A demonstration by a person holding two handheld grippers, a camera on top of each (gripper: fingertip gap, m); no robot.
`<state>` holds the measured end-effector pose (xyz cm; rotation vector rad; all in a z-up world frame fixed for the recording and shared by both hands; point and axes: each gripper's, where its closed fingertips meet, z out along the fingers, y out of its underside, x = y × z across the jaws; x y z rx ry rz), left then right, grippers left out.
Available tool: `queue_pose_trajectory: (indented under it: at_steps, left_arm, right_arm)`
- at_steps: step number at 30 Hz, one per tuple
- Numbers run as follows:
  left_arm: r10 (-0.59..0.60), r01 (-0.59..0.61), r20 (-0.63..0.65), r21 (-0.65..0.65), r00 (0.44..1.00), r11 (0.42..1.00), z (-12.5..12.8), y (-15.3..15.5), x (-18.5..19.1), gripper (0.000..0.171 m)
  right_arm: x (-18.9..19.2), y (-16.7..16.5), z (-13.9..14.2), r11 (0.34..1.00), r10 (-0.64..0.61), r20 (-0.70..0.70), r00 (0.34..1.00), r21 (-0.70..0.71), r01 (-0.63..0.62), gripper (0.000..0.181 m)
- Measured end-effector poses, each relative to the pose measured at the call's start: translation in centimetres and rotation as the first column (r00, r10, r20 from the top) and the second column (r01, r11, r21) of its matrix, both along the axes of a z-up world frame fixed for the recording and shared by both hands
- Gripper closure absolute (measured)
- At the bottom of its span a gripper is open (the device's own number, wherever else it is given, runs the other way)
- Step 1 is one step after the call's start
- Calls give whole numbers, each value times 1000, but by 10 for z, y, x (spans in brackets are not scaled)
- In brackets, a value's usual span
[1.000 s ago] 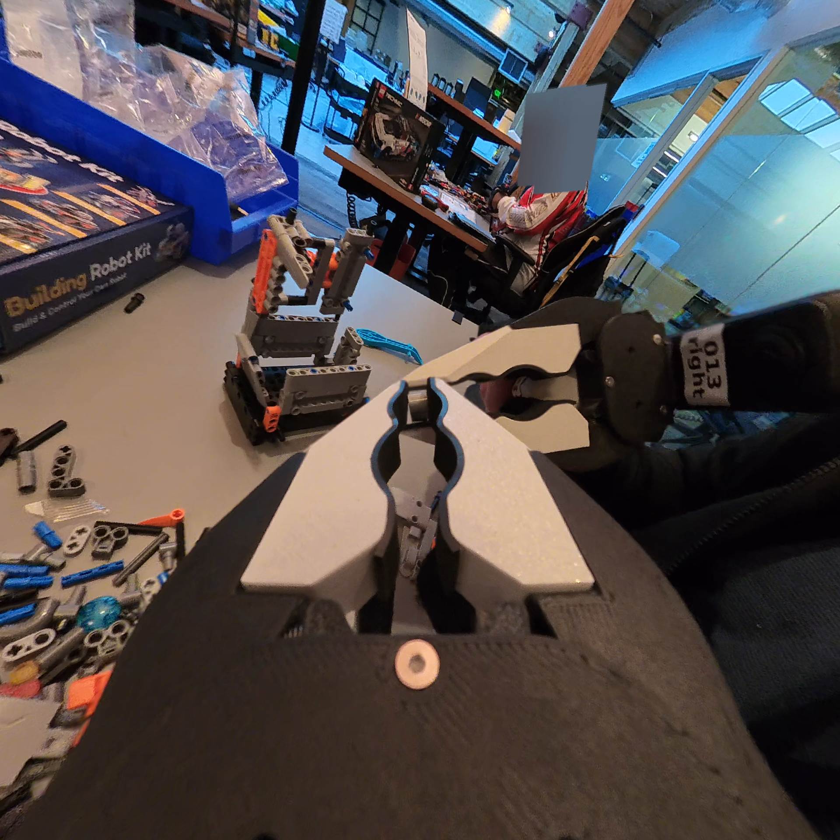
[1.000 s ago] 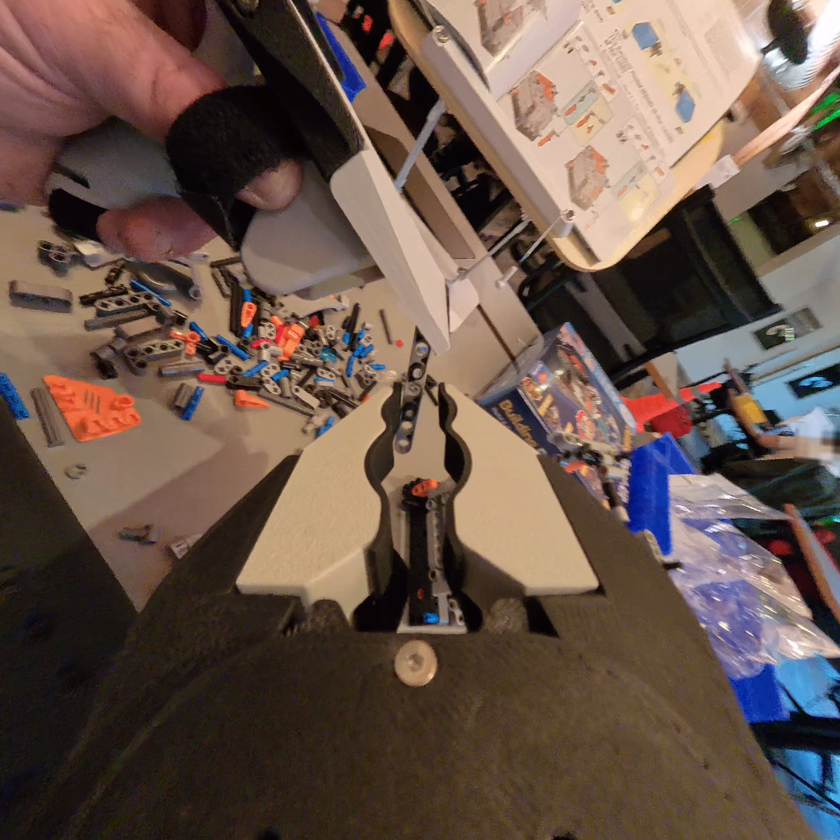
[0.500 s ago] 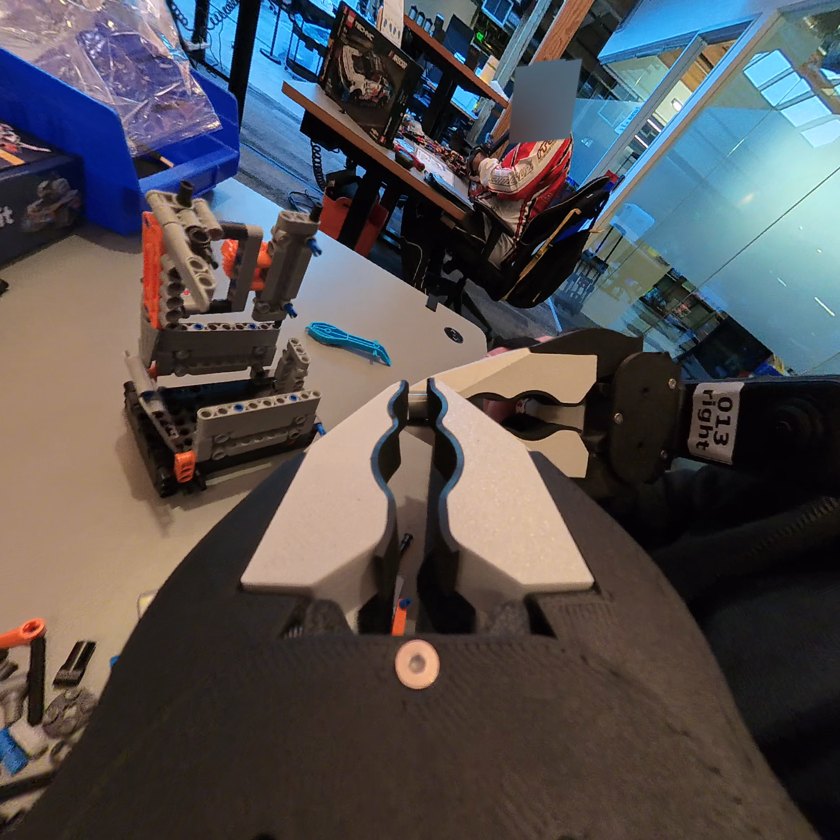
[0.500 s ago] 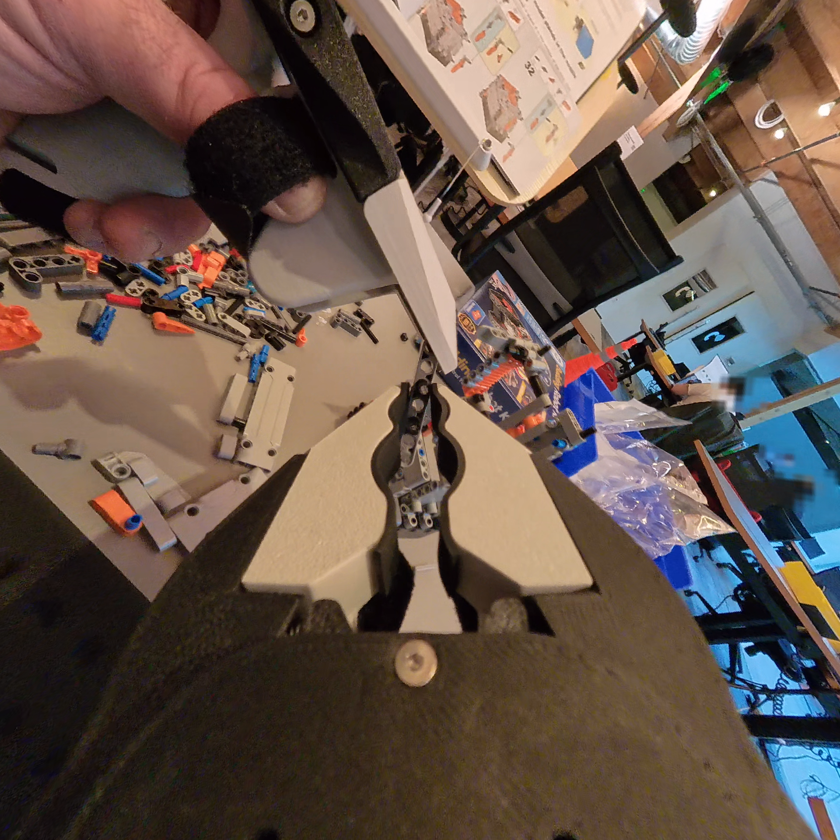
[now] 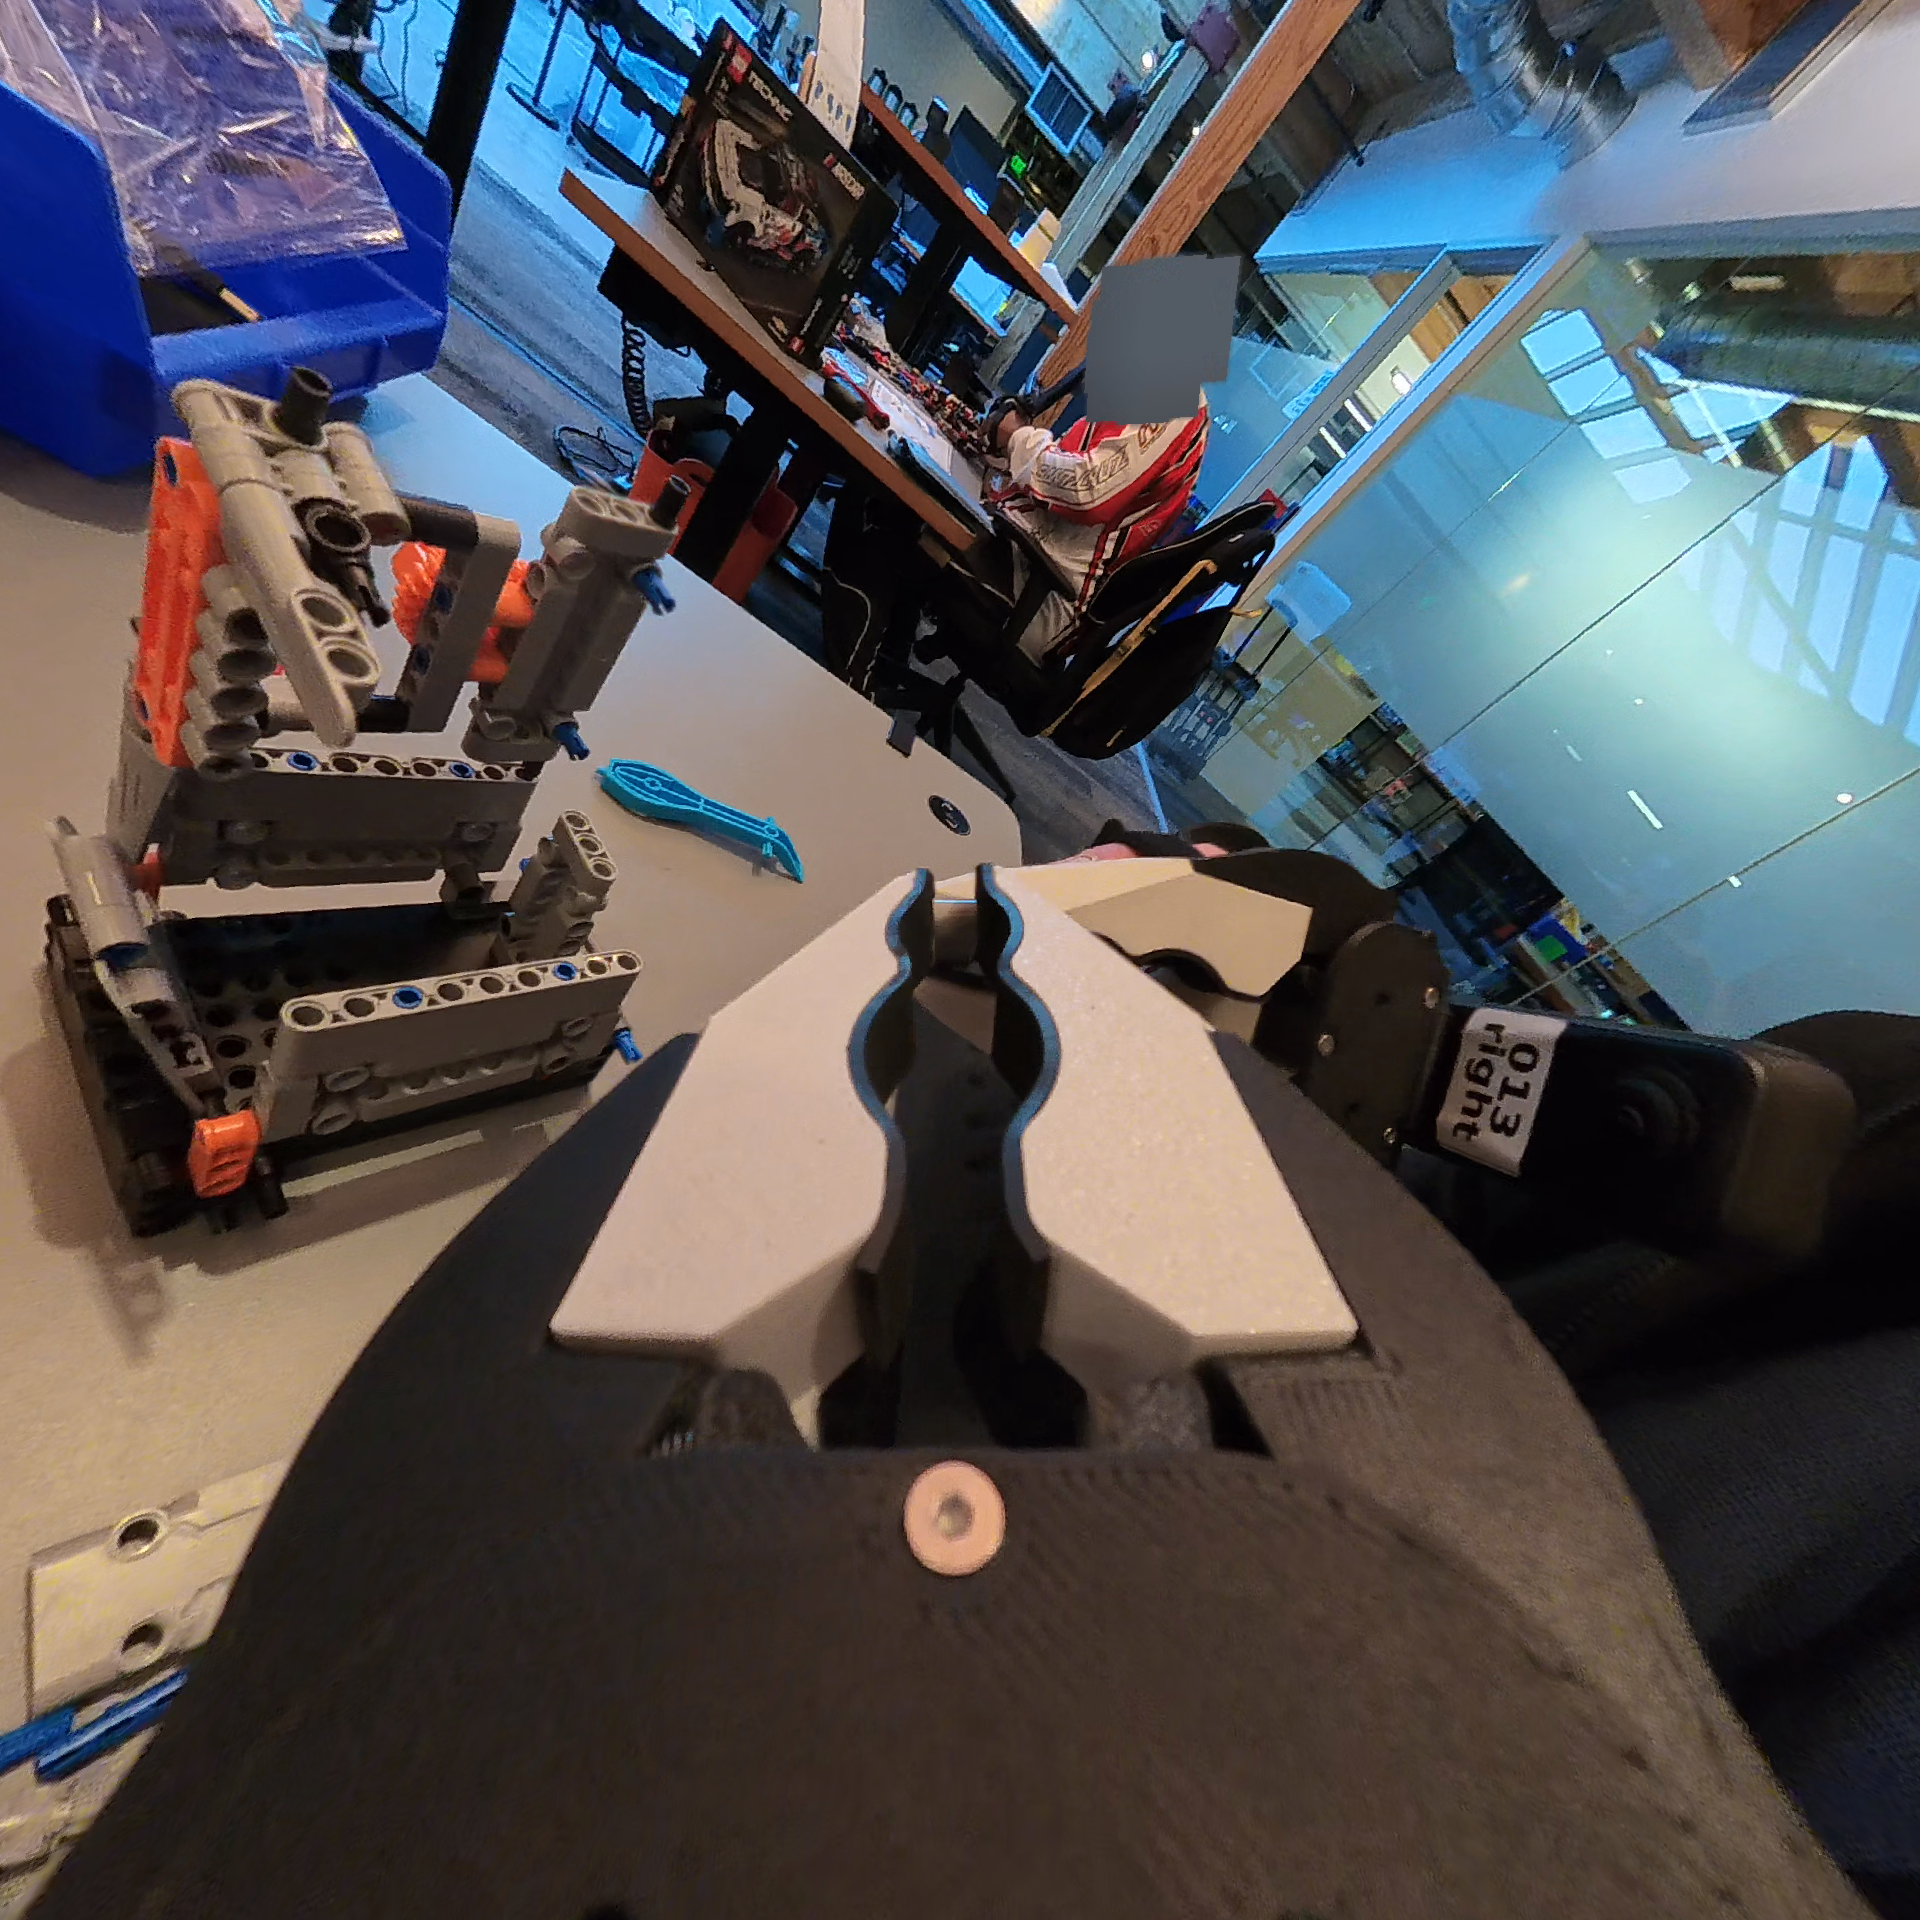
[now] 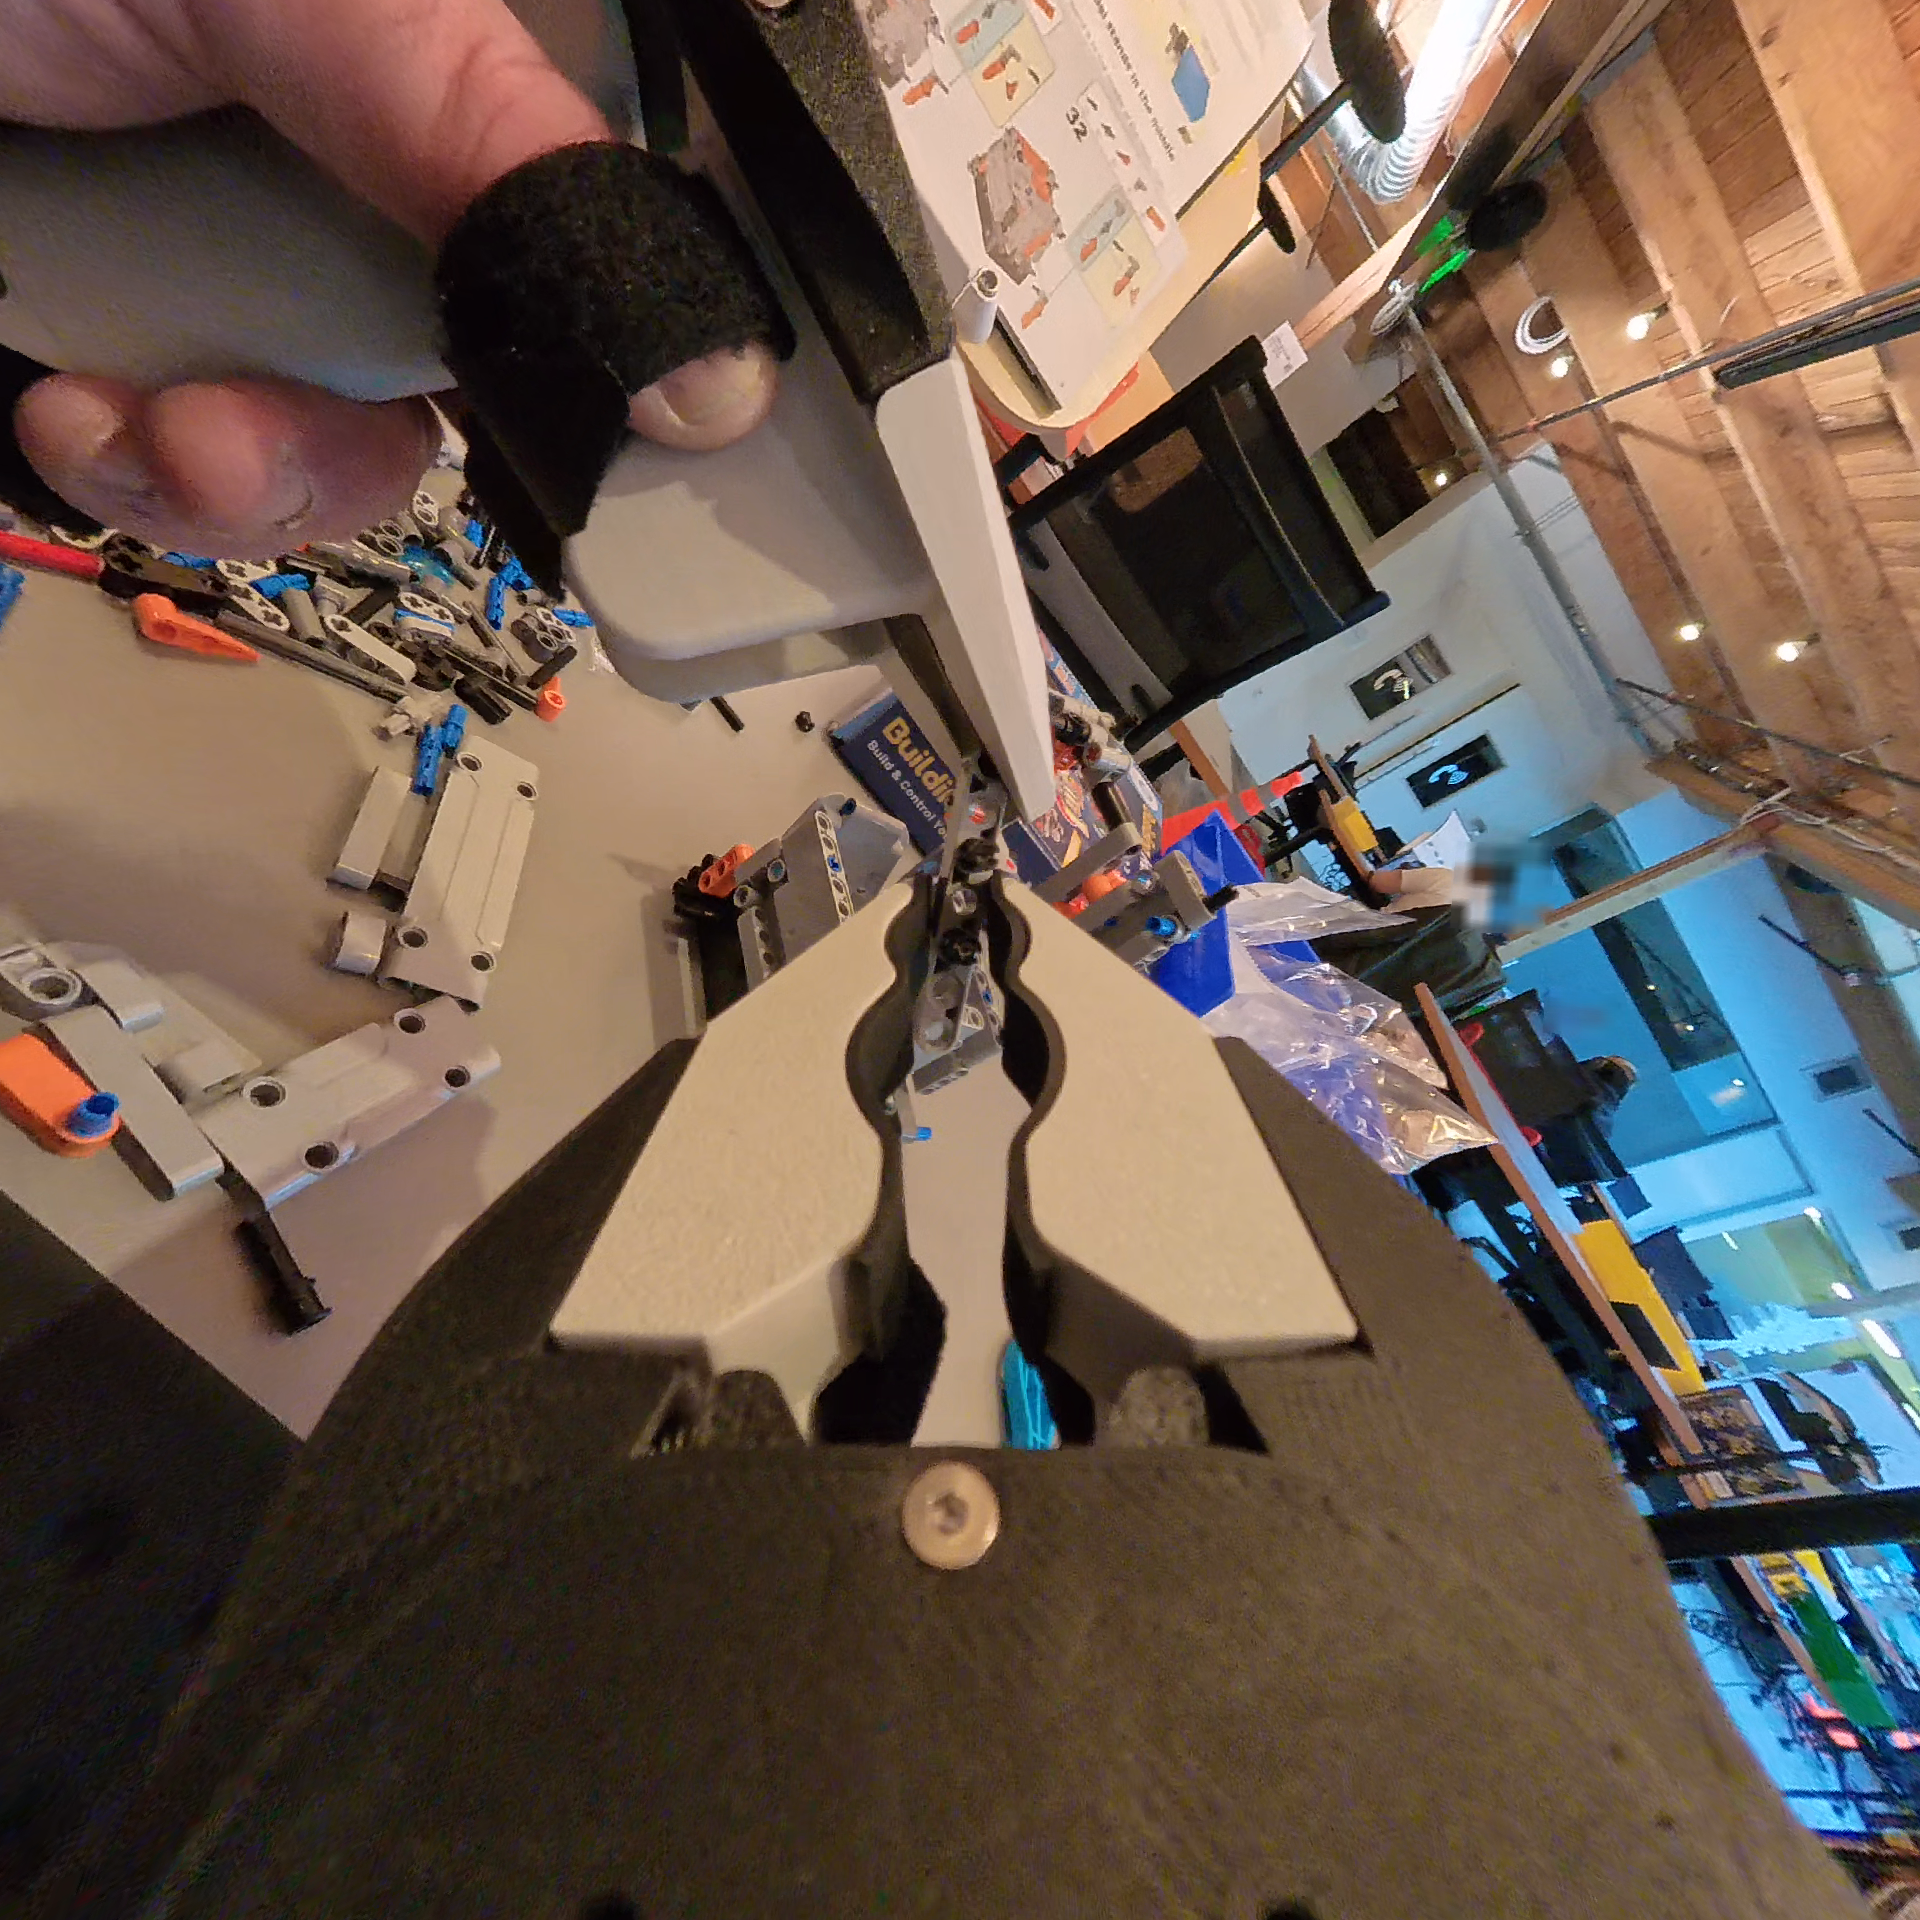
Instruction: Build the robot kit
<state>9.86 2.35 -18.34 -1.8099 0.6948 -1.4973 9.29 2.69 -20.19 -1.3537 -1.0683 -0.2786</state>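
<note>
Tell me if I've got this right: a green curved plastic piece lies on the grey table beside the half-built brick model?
Not quite: the curved plastic piece is light blue, not green, as the left wrist view shows. It does lie on the grey table beside the half-built brick model.

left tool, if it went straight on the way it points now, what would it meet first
Most likely the right tool: its pale fingers cross right at the left tool tips, seemingly touching or nearly so. Depth is unclear. The brick model sits off to the side, out of that line.
</note>
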Motion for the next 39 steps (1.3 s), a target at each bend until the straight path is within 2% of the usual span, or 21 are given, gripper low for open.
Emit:
queue_pose_trajectory:
  at_steps: [3,8,21,29,34,39]
  left_arm:
    - [-3,3,12,-11,1000,1000,0,-1,-1,166]
    - [-16,16,-11,9,1000,1000,-3,-4,-3,166]
    - [-11,32,-183,110,983,993,-19,-4,-5,166]
    - [-31,51,-188,104,982,993,-21,-4,-1,166]
    - [-13,47,-224,150,974,988,-21,-1,-1,162]
    - [31,39,-261,257,965,966,-7,7,-6,155]
  right_arm:
    - [-1,-1,0,1000,5,7,1000,9,-5,174]
    - [-2,-3,-2,998,38,-43,998,-51,-40,175]
    - [-5,-4,-14,977,89,-120,989,-184,-110,176]
    - [-1,-4,-16,969,102,-162,982,-206,-134,176]
    - [4,-1,-19,965,98,-209,973,-220,-144,176]
    - [11,4,-23,958,82,-252,964,-248,-147,176]
